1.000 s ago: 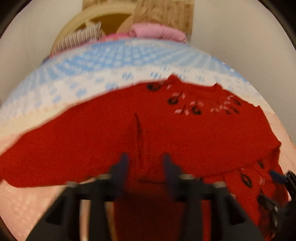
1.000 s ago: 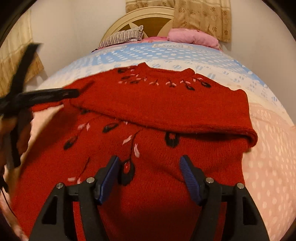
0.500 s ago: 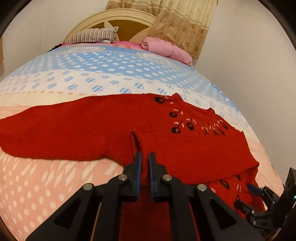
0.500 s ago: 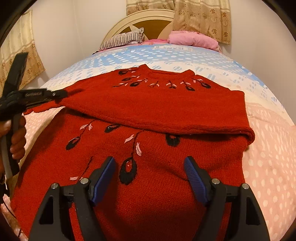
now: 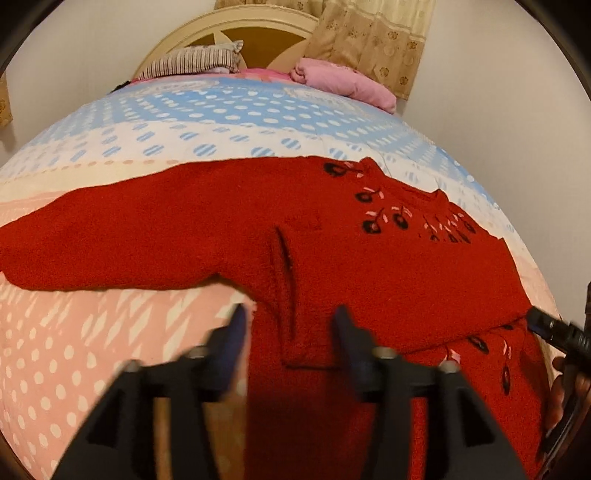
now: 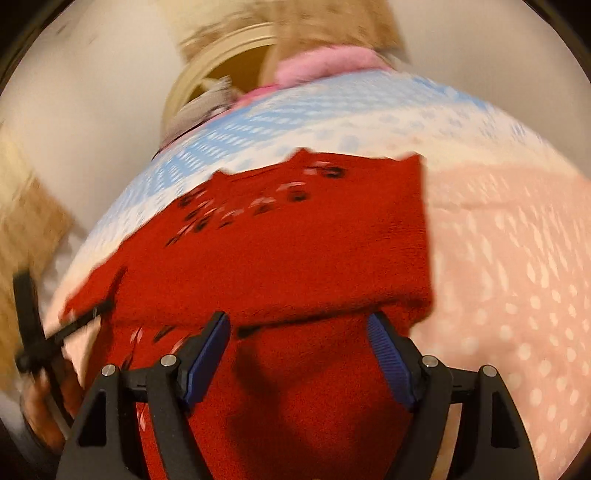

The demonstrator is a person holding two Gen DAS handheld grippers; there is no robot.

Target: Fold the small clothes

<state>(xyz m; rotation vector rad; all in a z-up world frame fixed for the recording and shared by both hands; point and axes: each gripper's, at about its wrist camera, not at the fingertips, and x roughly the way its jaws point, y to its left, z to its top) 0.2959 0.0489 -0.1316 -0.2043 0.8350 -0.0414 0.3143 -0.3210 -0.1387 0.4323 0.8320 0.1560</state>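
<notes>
While the red knit sweater [image 5: 369, 266] lies spread on the polka-dot bedspread [image 5: 207, 122], both grippers hang just over its lower part with nothing held. The left gripper [image 5: 290, 332] has its jaws apart, straddling the cuff end of a sleeve [image 5: 291, 295] that is folded across the body — the other sleeve [image 5: 122, 236] stretches out flat toward the left edge of that view, over the pink part of the bedspread. Black and pink flower embroidery [image 5: 384, 218] runs along the sweater's neckline, and more of it shows lower on the front, near the right gripper's tip at the view's right edge.

In the right wrist view, which is motion-blurred, the right gripper [image 6: 299, 343] also stands with jaws wide apart, its blue pads [image 6: 207, 354] on either side of the sweater's front, just below the folded sleeve's edge. At the head of the bed sit a striped pillow [image 5: 192, 61] and a pink pillow [image 5: 343, 79], before a cream headboard [image 5: 229, 31] — beige curtains [image 5: 373, 35] hang behind.
</notes>
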